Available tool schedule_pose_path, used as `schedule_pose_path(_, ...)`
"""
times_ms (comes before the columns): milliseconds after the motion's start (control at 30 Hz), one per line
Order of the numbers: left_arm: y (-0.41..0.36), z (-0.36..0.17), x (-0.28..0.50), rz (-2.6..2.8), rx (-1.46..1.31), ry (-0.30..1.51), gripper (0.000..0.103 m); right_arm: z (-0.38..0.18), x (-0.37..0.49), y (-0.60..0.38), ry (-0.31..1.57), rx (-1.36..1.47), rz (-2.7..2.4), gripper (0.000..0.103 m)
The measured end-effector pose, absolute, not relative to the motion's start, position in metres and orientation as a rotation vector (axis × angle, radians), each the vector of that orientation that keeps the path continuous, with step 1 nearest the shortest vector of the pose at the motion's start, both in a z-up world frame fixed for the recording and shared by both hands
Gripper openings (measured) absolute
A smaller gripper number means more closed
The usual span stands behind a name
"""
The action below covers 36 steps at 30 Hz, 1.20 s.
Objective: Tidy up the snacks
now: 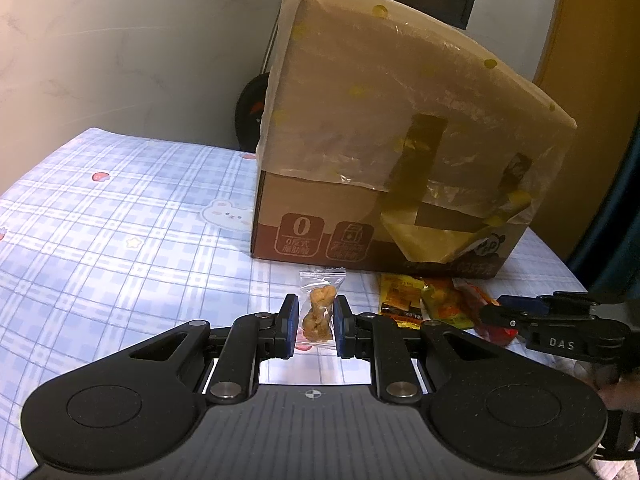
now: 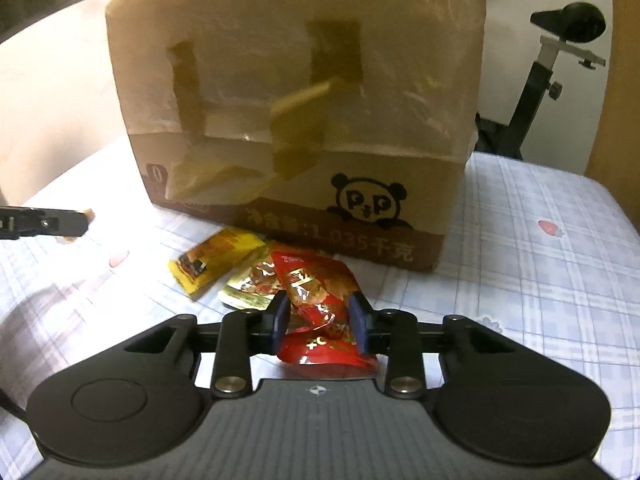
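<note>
cardboard box: top cut off by the right wrist view's upper edge; its inside cannot be seen.
gold snack packet: partly covered by the red snack packet, print unreadable.
red snack packet: lower end hidden behind the right hand-held gripper body.
left hand-held gripper: in the right wrist view only one finger shows, the rest cut off at the left edge.
exercise bike: lower part hidden behind the box and bench.

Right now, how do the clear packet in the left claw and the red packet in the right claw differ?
The clear packet is see-through, showing a brown twisted snack; the red packet is opaque and printed. The clear one is slimmer, the red one wider and crumpled. Both lie between claw fingers before the box.
</note>
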<state>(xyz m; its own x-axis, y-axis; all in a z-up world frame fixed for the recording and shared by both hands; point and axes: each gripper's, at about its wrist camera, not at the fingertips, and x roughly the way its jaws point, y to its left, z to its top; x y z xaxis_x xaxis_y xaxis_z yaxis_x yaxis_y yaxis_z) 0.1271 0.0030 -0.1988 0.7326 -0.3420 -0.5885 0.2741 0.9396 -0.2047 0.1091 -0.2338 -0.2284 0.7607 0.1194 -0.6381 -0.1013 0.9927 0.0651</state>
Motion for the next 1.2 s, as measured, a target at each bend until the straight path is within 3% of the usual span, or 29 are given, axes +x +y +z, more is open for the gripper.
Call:
schedule_pose_path(367,0.000,-0.178,0.125,-0.361,-0.066,0.601,0.019,-0.195,0.083,-0.235,0.580,0.081,0.110,0.034)
schedule_pose_path(800,-0.012,-0.075,0.136,-0.451,-0.022,0.354,0.019,-0.089,0.061,-0.234,0.299,0.070,0.143,0.034)
schedule_pose_path(1000,-0.028,-0.039,0.175,-0.459,-0.012,0.303,0.020,-0.044,0.093,-0.227,0.228,0.036,0.192,0.034)
schedule_pose_path(1200,-0.048,-0.032,0.231,-0.439,0.020,0.359,0.020,-0.029,0.172,-0.224,0.304,0.018,0.190,0.034)
